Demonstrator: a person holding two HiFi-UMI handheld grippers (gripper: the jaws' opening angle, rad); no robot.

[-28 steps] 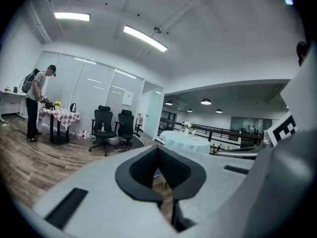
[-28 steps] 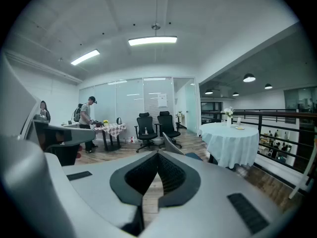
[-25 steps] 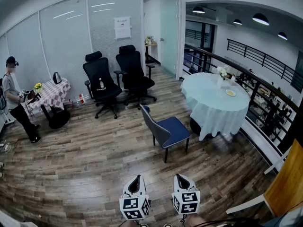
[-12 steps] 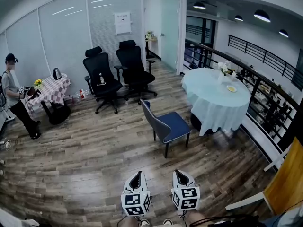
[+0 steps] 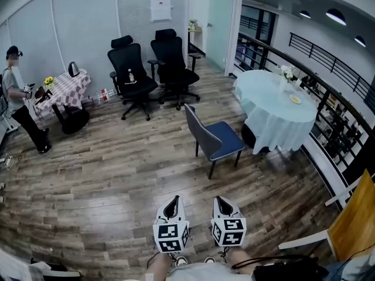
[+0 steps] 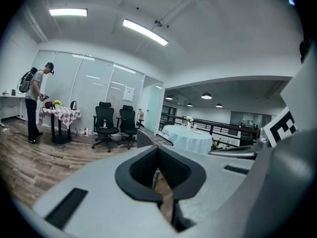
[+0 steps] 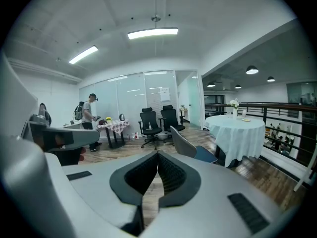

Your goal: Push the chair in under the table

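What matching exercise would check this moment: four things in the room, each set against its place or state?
Things:
1. blue chair
2. round table
3. small table
4. office chairs

Places or states:
a. checked cloth, beside a standing person
b. pale cloth, next to the railing
c. black, by the glass wall
d. on open floor, not yet under the table

Pairs: 1-d; 2-b; 3-a; 4-c
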